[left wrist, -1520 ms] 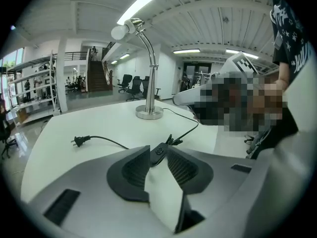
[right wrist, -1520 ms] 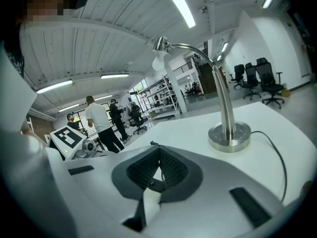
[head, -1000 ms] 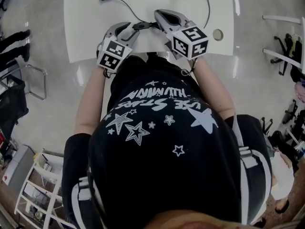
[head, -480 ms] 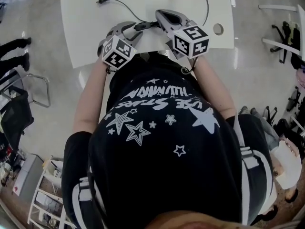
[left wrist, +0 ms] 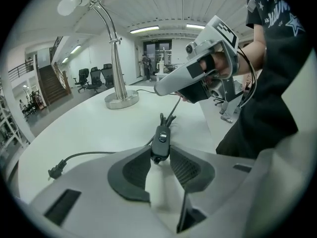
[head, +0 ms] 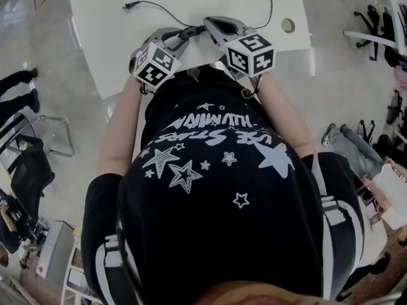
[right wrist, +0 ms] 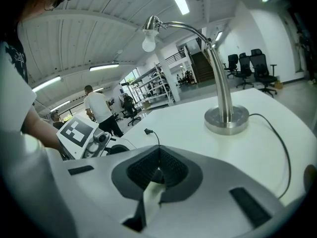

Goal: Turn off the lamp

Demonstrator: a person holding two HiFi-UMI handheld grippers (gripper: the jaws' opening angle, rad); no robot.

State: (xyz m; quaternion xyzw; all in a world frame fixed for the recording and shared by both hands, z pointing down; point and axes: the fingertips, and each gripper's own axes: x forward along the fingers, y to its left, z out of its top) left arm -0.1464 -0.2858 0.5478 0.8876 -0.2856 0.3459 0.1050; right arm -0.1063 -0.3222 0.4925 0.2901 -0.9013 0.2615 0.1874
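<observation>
As my left gripper [left wrist: 159,152] closes its jaws, the pads nip the inline switch [left wrist: 161,142] at frame centre, steadying it for a press. The lamp [left wrist: 115,48] stands upper left on the table [left wrist: 74,133]. My right gripper [right wrist: 159,151] is pressed together, empty. Since a second ago, the left gripper has rolled.

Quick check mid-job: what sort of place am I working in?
Probably an open-plan office or lab: office chairs and a staircase beyond the white table, plus storage racks.
</observation>
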